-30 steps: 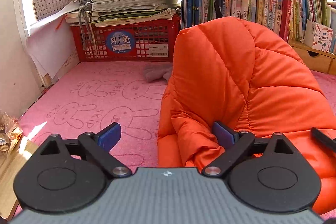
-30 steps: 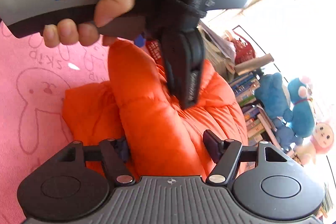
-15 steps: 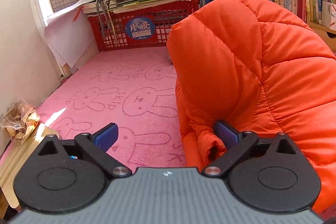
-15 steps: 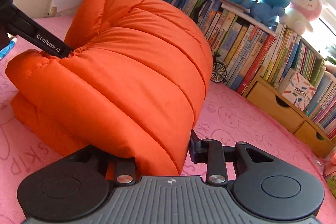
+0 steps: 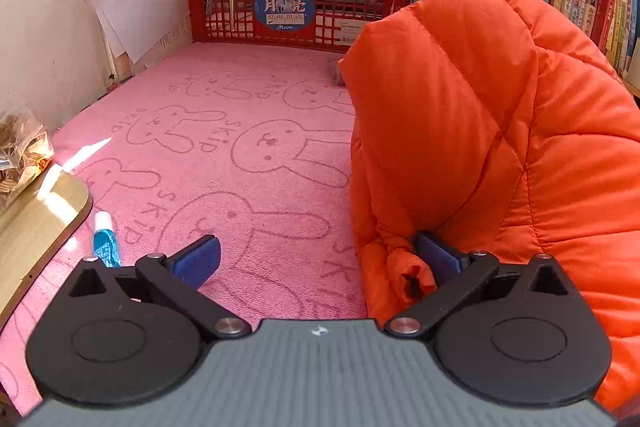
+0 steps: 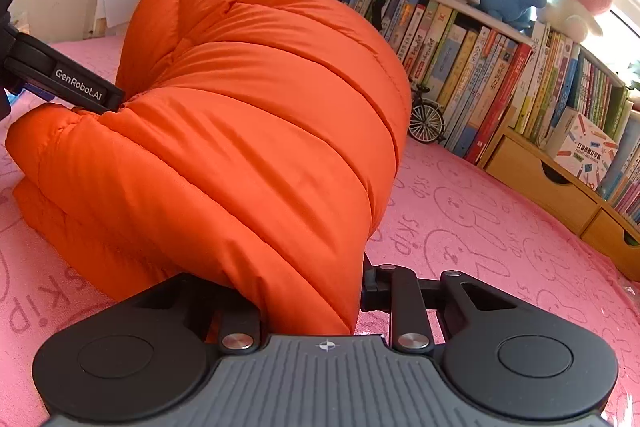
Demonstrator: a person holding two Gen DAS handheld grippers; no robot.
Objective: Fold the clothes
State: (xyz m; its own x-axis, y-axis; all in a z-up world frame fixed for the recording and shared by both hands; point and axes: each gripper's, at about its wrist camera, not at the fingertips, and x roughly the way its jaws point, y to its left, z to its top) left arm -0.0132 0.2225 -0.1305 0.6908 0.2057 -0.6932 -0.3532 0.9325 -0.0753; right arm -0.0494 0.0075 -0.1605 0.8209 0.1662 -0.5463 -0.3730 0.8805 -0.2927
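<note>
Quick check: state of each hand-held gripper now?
Left hand-held gripper: open, one finger tucked against the orange jacket.
Right hand-held gripper: closing on the jacket's edge.

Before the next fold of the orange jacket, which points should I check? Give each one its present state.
1. Right gripper has the orange jacket between its closing jaws: ok.
2. Left gripper grips the jacket: not ok, jaws wide open, only one pad touches.
3. Pink mat left of the jacket free: ok.
4. Glue stick clear of the jacket: ok.
5. Layers underneath lie flat: cannot tell.
</note>
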